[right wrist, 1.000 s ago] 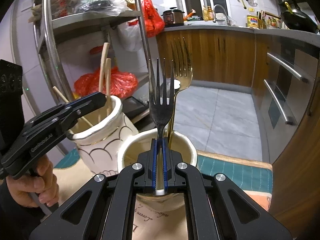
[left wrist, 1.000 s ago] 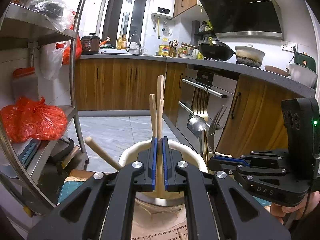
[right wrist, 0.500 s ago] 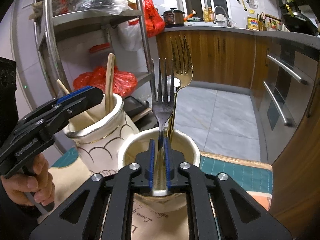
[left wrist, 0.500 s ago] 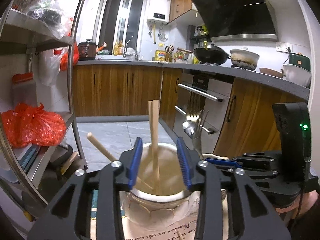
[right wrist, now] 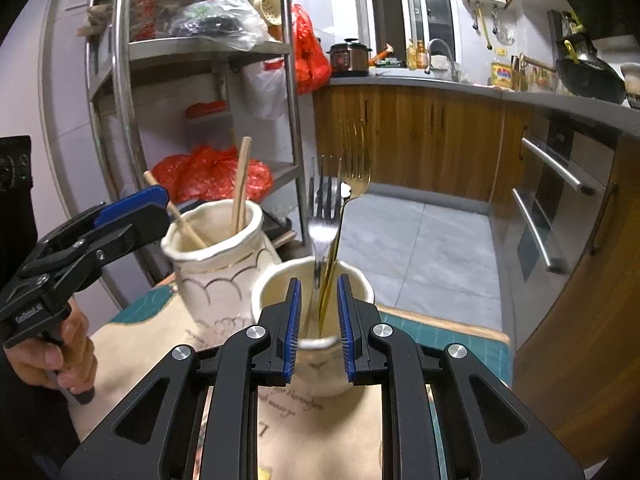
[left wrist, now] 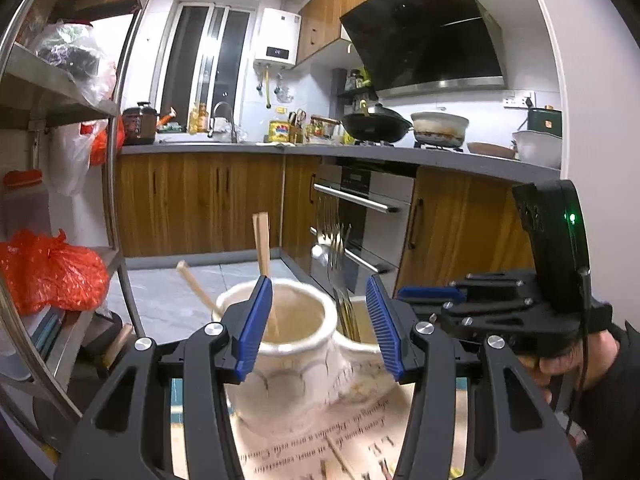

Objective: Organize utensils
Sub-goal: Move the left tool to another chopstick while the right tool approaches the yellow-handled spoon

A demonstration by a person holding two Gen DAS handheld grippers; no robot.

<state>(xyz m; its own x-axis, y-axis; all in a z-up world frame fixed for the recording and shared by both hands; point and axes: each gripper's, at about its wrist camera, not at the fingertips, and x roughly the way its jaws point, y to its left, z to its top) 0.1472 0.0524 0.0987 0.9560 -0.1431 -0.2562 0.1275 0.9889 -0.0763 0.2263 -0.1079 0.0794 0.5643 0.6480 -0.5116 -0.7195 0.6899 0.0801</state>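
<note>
Release step, by the look of it: the left gripper (left wrist: 318,326), jaws opening and clear of everything, frames the vase (left wrist: 280,344) just ahead, where chopsticks (left wrist: 262,248) stand near upright, tips down. The right gripper (right wrist: 318,326), jaws also parting and pressing on nothing, sits before the cup (right wrist: 312,308); two forks (right wrist: 326,216) stand inside, tines up. Likely next: draw both grippers back without knocking the pots.

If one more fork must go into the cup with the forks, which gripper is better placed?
Right, probably. The right gripper sits directly before the fork cup, its jaws opening and gripping nothing. The left gripper faces mainly the chopstick jar, beside that cup.
</note>
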